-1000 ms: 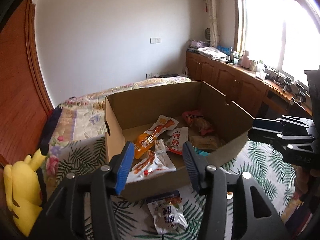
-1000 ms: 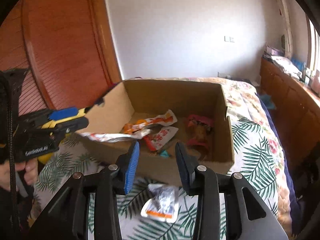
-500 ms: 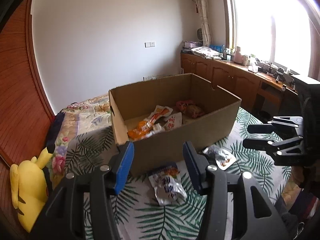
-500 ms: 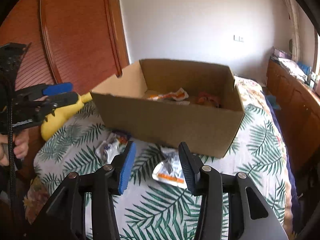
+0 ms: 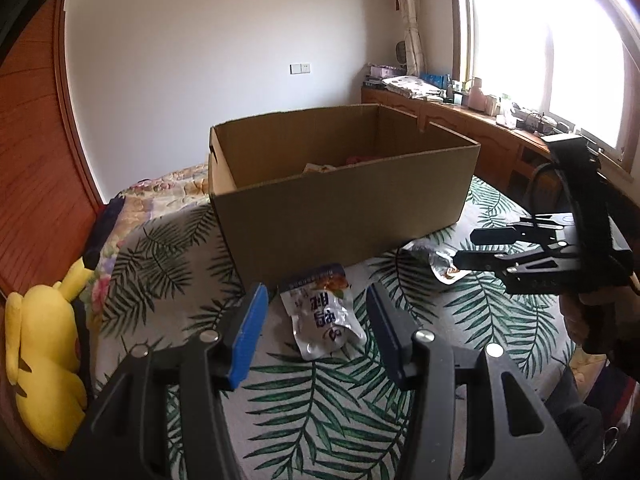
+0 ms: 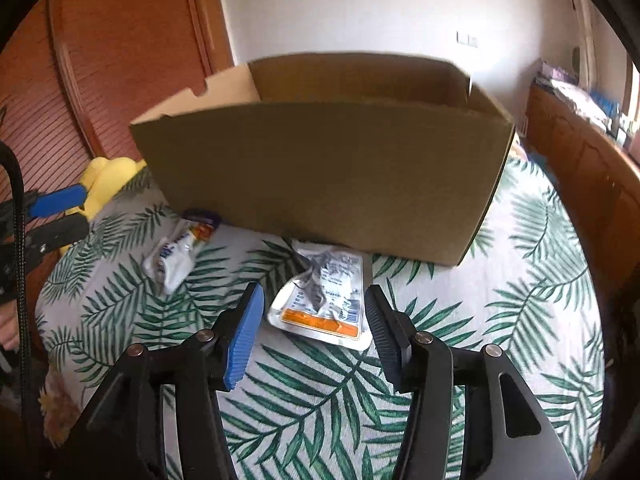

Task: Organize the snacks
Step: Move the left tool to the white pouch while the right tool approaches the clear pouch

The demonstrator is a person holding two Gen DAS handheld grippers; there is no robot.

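The contents of the cardboard box (image 5: pixel 344 208) are largely screened by its near wall in the left wrist view, and wholly hidden in the right wrist view. The print on the silver snack packet (image 6: pixel 324 296) is too small to be read. Items on the window counter (image 5: pixel 500 108) are possibly bottles, overexposed.

White wall (image 5: pixel 200 60), bright window (image 5: pixel 540 32), wooden cabinets (image 5: pixel 460 120)

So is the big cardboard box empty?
No. The cardboard box is open on top, and a few snack packets peek over its front wall.
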